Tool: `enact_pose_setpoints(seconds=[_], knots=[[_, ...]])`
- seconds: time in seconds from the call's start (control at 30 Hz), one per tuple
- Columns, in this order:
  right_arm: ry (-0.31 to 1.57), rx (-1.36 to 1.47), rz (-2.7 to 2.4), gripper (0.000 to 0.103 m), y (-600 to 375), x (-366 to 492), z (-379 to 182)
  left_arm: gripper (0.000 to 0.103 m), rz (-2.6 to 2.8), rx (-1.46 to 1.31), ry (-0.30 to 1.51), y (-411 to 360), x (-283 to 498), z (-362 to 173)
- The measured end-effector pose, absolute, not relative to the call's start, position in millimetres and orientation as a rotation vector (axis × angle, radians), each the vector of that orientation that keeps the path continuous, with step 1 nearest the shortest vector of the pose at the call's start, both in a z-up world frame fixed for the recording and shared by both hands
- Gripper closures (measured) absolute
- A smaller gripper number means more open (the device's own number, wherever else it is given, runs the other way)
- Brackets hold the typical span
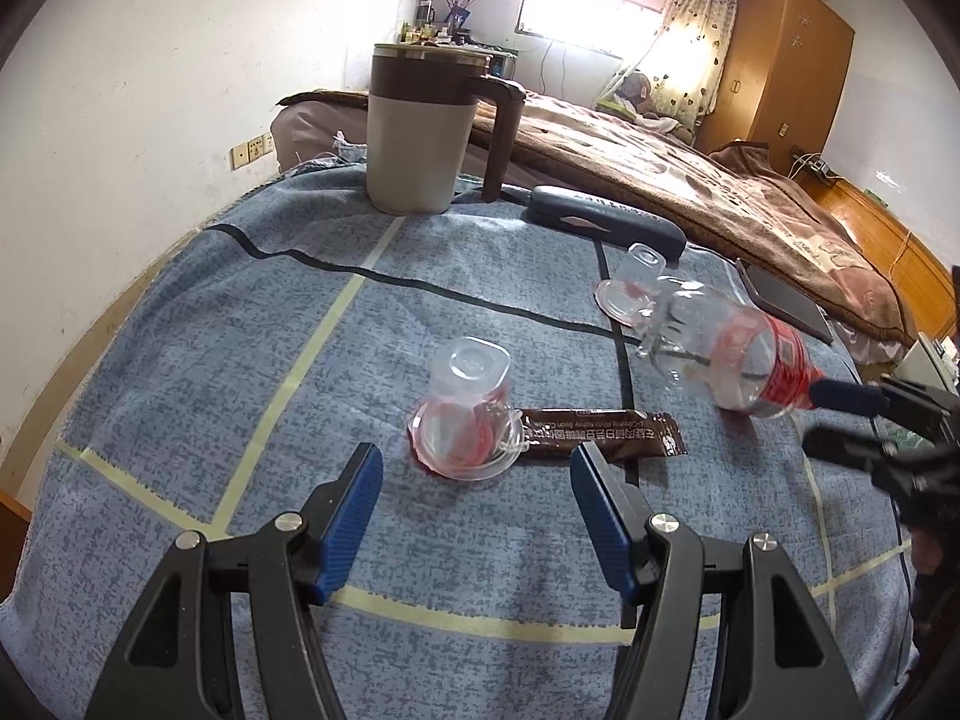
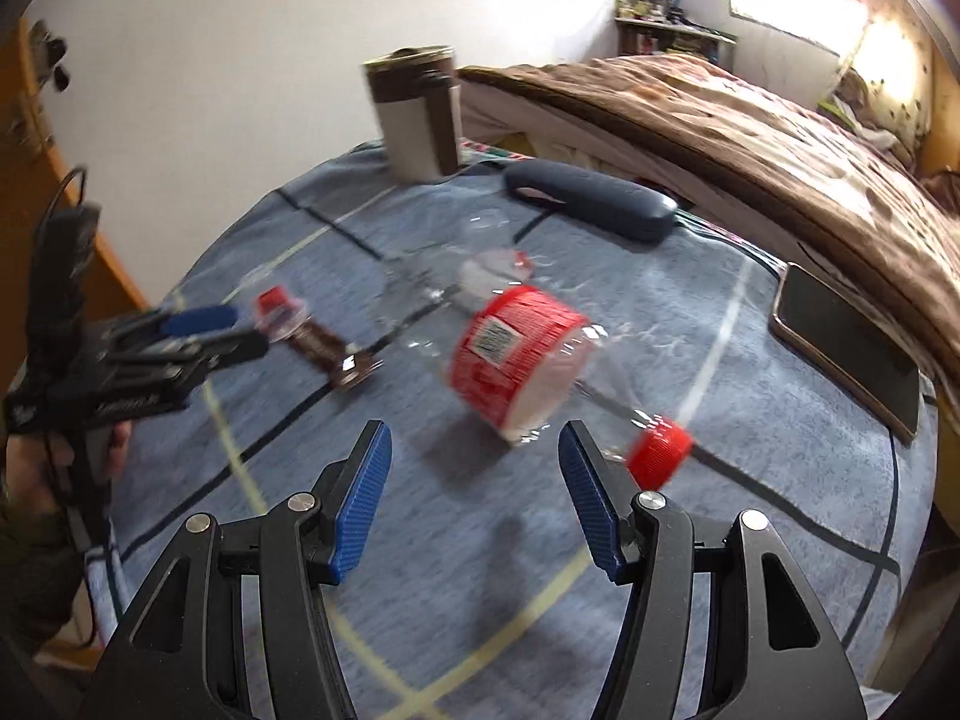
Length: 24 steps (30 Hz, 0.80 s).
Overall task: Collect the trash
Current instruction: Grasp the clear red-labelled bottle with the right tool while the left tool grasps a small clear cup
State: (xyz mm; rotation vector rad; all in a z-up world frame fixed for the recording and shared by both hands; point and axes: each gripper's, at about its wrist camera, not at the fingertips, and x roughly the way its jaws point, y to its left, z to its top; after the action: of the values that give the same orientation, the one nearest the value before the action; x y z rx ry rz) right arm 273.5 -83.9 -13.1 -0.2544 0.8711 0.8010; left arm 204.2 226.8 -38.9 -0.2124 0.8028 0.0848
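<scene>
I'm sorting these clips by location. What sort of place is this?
Most likely a bedroom at home: a bed with a brown blanket beside the cloth-covered table, a wooden wardrobe, and a curtained window.

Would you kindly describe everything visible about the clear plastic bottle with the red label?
The plastic bottle is clear and crumpled, with a red label band bearing a small white printed patch and a red screw cap at the near end. It looks empty and lies tilted on the blue-grey cloth, base pointing toward the dark case. The open right tongs sit just short of it, apparently not gripping. In the left wrist view its base overlaps a small clear cup; contact is unclear.
</scene>
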Motion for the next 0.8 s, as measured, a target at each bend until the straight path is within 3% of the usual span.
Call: enact_pose_setpoints(seconds=[0.27,0.43,0.63,0.8], knots=[[0.72,-0.212,0.692,0.043,-97,285,11,0.036,0.096,-0.231,0.802,234,203,-39],[0.857,-0.077,0.784,0.042,-103,320,-11,0.036,0.09,-0.23,0.813,233,206,-42],[0.96,-0.168,0.853,0.04,-97,306,-31,0.036,0.088,-0.233,0.813,234,207,-42],[0.921,-0.253,0.878,0.04,-88,279,-27,0.036,0.089,-0.237,0.808,235,208,-42]])
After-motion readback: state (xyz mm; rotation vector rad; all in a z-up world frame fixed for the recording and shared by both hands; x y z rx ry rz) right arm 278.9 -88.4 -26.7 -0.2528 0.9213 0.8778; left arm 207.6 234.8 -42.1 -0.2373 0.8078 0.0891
